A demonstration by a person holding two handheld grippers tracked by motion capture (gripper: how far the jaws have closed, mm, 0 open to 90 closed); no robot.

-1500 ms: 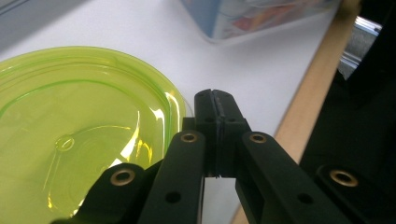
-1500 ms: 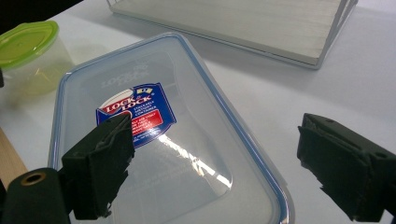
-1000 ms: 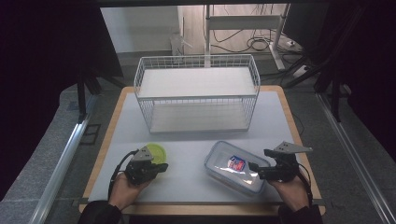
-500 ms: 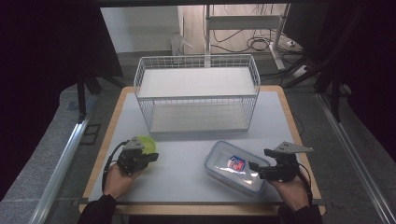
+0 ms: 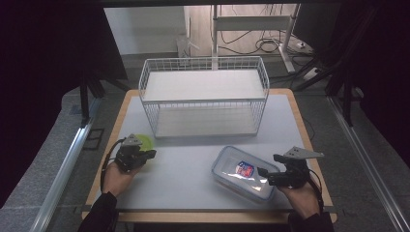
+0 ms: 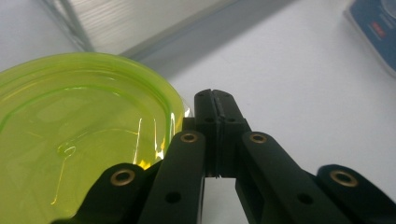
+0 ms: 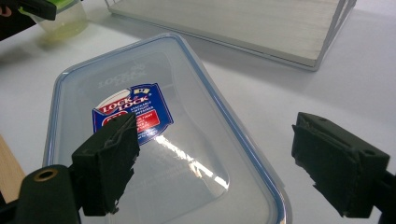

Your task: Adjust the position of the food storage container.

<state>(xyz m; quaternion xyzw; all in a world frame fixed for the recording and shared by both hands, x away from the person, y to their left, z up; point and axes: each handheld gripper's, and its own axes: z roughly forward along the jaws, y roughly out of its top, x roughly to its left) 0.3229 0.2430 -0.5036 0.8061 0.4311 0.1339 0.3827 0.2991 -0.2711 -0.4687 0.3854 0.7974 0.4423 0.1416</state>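
Note:
A small tub with a yellow-green lid stands at the table's left. My left gripper is shut, jaws pressed together with nothing between them, its left side against the lid's rim. A clear rectangular lock-lid box with a blue label lies flat at front right. My right gripper is open at the box's near right corner. One jaw hangs over the lid near the label, the other beyond the box's edge over the table.
A white wire rack with two shelves stands at the back middle of the white table. The table has a wooden border; dark floor and metal rails lie on both sides.
My left gripper has moved left and away from me, and the green-lidded tub has shifted with it. The right gripper and the clear box have stayed put.

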